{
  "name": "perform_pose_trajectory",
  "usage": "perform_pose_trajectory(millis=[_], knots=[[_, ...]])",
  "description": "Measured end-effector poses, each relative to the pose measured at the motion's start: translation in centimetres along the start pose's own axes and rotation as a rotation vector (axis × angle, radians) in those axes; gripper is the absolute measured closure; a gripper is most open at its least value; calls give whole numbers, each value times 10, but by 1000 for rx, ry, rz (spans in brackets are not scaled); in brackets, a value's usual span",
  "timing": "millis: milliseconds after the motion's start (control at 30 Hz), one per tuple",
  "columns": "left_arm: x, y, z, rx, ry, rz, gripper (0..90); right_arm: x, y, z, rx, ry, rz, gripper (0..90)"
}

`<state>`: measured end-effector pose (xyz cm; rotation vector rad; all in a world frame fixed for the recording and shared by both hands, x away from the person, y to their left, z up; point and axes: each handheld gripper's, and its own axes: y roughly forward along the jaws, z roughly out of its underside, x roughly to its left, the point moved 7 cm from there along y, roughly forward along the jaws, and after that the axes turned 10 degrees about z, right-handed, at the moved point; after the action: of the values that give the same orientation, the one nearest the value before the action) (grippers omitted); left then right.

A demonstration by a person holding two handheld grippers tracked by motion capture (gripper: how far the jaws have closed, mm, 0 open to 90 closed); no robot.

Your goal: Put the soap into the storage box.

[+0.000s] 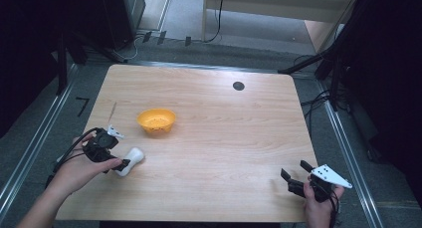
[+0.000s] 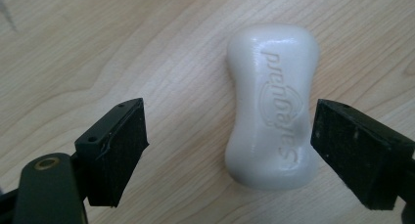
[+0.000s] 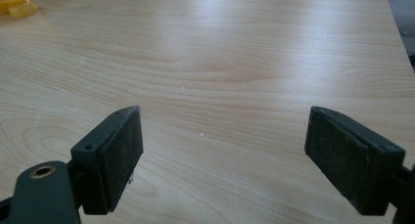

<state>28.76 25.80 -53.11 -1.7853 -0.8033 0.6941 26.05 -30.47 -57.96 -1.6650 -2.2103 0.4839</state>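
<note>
A white bar of soap (image 1: 130,161) with raised lettering lies flat on the wooden table (image 1: 224,123) near the front left. My left gripper (image 1: 119,164) is open right at it. In the left gripper view the soap (image 2: 271,106) lies between the two jaws, closer to the right one, with a gap to the left jaw. An orange bowl (image 1: 156,120) stands just beyond the soap. My right gripper (image 1: 294,170) is open low over the front right of the table, with bare wood between its jaws (image 3: 222,150).
A small dark round mark (image 1: 238,85) sits near the table's far edge. The bowl's corner (image 3: 14,1) shows at the top left of the right gripper view. Metal rails and cables run along the floor on both sides of the table.
</note>
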Motion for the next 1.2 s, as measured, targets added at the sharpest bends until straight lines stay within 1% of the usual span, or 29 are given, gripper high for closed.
perform_pose_trajectory(millis=[33,133,167,233,300,333,367,400,467,500,600,667,700,733,800,867,900,1067,1133,1167,1200], knots=[[-3,5,-1,30,4,7,142,0,0,0,1,-1,-1,154],[-8,11,-3,73,3,21,150,0,0,0,1,-1,-1,155],[-8,11,-3,73,3,21,155,0,0,0,1,-1,-1,155],[-10,16,-5,100,4,22,182,0,0,0,1,-1,-2,156],[-11,18,-5,105,4,21,191,0,0,0,0,-1,-2,156],[-10,20,-5,128,1,20,204,0,0,0,-1,1,-4,156],[-10,20,-5,128,1,20,215,0,0,0,-1,1,-4,156],[-8,23,-4,145,-9,19,231,0,0,0,-1,2,-5,157],[-8,24,-4,162,-16,39,255,0,0,0,-1,2,-6,157],[-9,24,-5,160,-23,46,273,0,0,0,0,3,-6,157],[-9,25,-6,170,-17,59,337,0,0,0,1,4,-6,157],[-11,28,-7,189,-11,78,382,0,0,0,3,4,-7,157],[-11,28,-7,189,-11,78,397,0,0,0,3,4,-7,157],[-12,30,-8,204,-11,78,409,0,0,0,4,5,-7,157],[-13,31,-10,220,7,76,451,0,0,0,3,3,-7,157],[-13,32,-12,221,13,70,487,0,0,0,3,4,-6,157],[-12,32,-13,228,26,71,490,0,0,0,2,3,-7,157],[-11,33,-15,226,40,75,496,0,0,0,-5,3,-9,157],[-10,33,-15,233,79,70,497,0,-1,0,-5,9,-10,157],[-10,33,-15,233,79,70,498,0,0,0,-5,9,-10,157],[-9,31,-14,265,143,47,498,0,0,0,-4,9,-11,157]])
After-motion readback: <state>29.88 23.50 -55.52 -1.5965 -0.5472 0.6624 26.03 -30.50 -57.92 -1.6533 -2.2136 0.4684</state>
